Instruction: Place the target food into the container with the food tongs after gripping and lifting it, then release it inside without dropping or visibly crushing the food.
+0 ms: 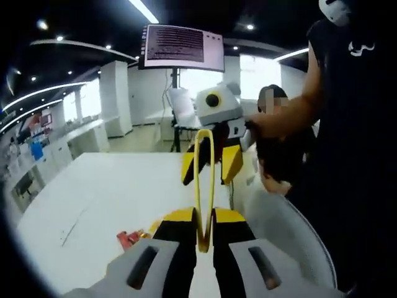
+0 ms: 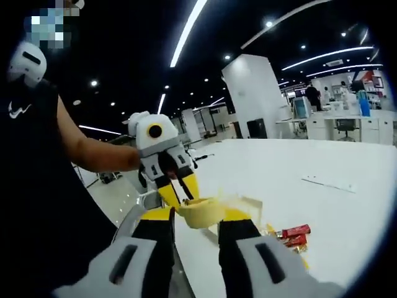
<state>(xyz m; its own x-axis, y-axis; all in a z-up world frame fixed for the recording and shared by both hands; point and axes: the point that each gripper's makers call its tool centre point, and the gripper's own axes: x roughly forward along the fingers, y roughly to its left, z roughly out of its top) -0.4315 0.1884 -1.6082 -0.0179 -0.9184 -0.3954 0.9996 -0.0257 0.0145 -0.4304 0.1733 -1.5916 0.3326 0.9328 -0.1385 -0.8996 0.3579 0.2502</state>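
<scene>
Left claw (image 1: 204, 233) is clamped on the yellow tongs (image 1: 205, 180); right claw (image 2: 195, 226) is clamped on a pale yellow container (image 2: 208, 212). Red-wrapped food (image 2: 294, 236) lies on the white surface (image 2: 347, 211), ungripped. Risk: slim tongs may twist, so the food slips.

Red packets (image 2: 294, 235) perhaps snacks, blurred.

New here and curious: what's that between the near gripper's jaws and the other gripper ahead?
In the left gripper view, yellow tongs stand there: a narrow loop rising from the left gripper toward the right gripper.
</scene>
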